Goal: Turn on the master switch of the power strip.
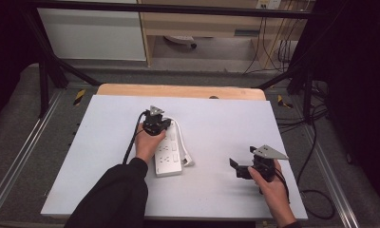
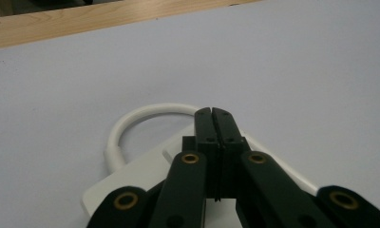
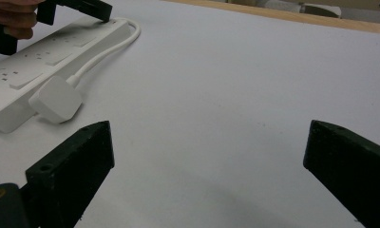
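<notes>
Black jaws of the left gripper [image 2: 212, 114] sat nearest the lens in the left gripper view, pressed flat together with no gap and nothing between them. Their tips rested over the far end of the white power strip [image 1: 168, 153], at or just above its top face; contact could not be confirmed from the frames. In the high view the left hand [image 1: 147, 142] held this gripper over the strip's far half. Taking the power strip as landmark: it lay lengthwise on the white table [image 1: 216, 123], left of the table's middle. Its white cable [image 2: 131, 121] left the far end, curved in a loop and ran back along the strip's right side to the white plug [image 3: 57, 99], which lay on the table just beside the strip's near right corner. Right of the strip and well apart from it, nearer the table's front edge, the right hand [image 1: 269, 183] held the right gripper [image 1: 240, 168]. In the right gripper view its jaws stood wide apart with bare table between them, holding and touching nothing. Beyond the strip, a wooden edge [image 1: 178, 90] bordered the table's far side.
</notes>
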`<state>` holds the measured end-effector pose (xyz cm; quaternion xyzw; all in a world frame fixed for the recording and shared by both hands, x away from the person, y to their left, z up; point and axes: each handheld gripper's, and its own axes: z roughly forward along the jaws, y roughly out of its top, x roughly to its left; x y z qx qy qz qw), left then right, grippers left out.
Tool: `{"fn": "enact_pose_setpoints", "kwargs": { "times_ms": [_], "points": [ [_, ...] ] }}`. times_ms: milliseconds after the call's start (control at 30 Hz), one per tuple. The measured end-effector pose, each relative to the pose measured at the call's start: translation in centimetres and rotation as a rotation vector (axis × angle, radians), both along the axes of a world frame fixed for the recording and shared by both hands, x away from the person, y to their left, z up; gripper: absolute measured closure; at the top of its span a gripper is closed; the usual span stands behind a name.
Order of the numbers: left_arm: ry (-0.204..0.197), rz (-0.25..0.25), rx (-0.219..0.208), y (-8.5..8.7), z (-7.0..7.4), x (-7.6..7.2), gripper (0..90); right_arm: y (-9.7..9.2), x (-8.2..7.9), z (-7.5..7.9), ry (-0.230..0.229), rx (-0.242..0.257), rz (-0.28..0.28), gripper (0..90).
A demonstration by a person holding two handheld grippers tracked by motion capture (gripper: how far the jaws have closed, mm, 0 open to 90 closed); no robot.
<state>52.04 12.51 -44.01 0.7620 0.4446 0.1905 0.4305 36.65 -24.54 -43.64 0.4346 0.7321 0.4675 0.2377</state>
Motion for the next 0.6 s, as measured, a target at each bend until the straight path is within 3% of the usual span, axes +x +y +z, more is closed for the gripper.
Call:
{"fn": "enact_pose_setpoints", "kwargs": {
  "times_ms": [600],
  "points": [
    [-0.01, -0.004, 0.013, -0.3, -0.09, -0.1, 90.0, -0.02, 0.0, 0.0, -0.001, 0.0, 0.001, 3.2]
  ]
}}
